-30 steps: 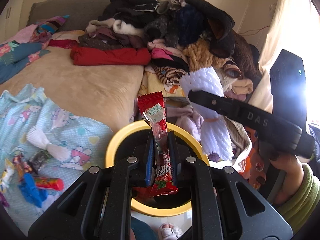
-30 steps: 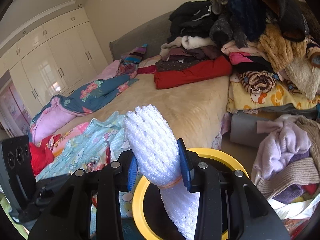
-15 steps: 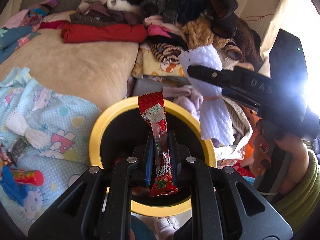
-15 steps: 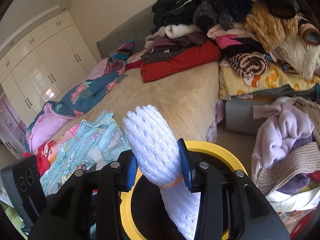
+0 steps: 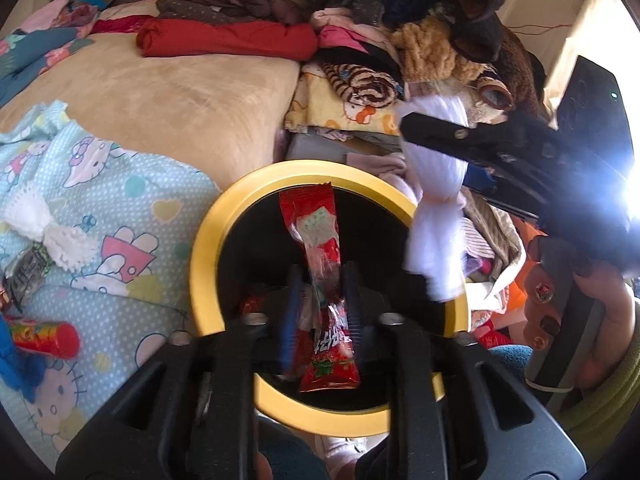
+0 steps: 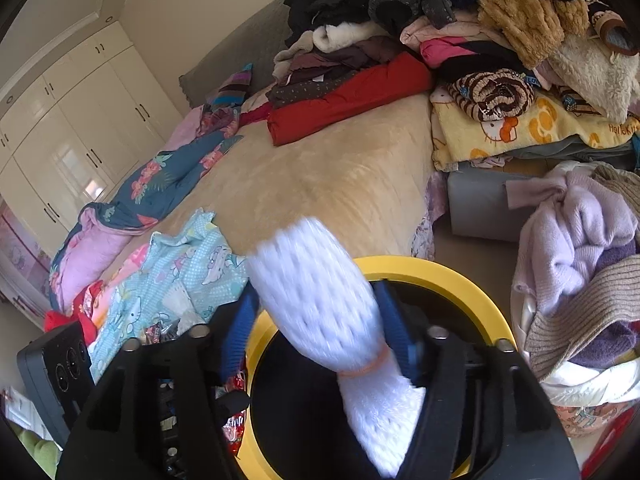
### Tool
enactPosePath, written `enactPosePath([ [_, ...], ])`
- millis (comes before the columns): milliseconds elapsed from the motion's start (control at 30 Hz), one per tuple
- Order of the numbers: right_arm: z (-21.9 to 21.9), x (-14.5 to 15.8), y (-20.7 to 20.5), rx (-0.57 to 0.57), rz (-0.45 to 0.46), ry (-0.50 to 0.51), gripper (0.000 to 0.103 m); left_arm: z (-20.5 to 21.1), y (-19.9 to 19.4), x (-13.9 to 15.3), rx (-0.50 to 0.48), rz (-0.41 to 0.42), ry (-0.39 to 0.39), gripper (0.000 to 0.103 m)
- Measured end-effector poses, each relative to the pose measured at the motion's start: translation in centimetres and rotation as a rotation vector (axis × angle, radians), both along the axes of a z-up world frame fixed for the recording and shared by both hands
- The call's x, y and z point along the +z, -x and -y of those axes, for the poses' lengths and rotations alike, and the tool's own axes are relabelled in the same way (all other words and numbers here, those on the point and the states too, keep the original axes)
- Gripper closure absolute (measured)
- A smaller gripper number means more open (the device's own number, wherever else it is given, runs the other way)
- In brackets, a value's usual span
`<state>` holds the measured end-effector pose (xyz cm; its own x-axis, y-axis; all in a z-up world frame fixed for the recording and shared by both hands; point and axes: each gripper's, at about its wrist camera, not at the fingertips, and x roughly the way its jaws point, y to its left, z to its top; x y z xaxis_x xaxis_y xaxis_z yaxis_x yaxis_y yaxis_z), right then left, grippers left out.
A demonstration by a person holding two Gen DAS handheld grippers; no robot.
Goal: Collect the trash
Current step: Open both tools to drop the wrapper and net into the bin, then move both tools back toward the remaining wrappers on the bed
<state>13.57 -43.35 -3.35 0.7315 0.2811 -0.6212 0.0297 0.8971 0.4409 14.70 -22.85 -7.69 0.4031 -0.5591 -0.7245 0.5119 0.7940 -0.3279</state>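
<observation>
Both of your tongs now sit lower over the yellow-rimmed bin (image 5: pixel 208 256) than a second ago, and both have just been opening. The left tongs (image 5: pixel 320 312) stand slightly apart, the red snack wrapper (image 5: pixel 320 264) loose between them above the bin mouth. The right tongs (image 6: pixel 320 332) gape wider around the white foam net (image 6: pixel 320 304), blurred as if slipping free. Judged: release is under way; more litter waits on the bed (image 5: pixel 192 96).
</observation>
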Motion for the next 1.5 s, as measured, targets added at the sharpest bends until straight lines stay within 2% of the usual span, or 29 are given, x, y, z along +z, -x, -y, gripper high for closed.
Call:
enactPosePath([
  [67,0.0,0.2,0.1,-0.006,0.007,0.008,0.032,-0.3,0.0,0.0,0.016,-0.004,0.01,0.052],
  [133,0.1,0.5,0.4,-0.02,0.016,0.027,0.025,-0.6,0.0,0.4,0.038,0.01,0.015,0.042],
  [200,0.2,0.9,1.0,-0.036,0.035,0.045,0.025,-1.0,0.2,0.9,0.061,0.045,0.007,0.024],
  [300,0.2,1.4,1.8,-0.051,0.054,0.074,0.021,-1.5,0.5,2.0,0.086,0.094,0.005,0.012],
  [467,-0.5,2.6,3.5,-0.069,0.11,0.148,0.015,-2.5,1.2,4.3,0.144,0.198,0.006,0.011],
  [633,-1.4,3.7,5.1,-0.091,0.174,0.205,0.009,-3.7,1.6,5.9,0.201,0.241,0.021,0.011],
  [800,-2.1,4.5,6.1,-0.085,0.199,0.204,0.008,-5.4,2.2,7.4,0.251,0.286,0.033,0.011],
  [1500,-7.5,6.2,7.4,-0.008,0.258,0.215,0.007,-13.4,3.7,9.7,0.446,0.36,0.087,0.011],
])
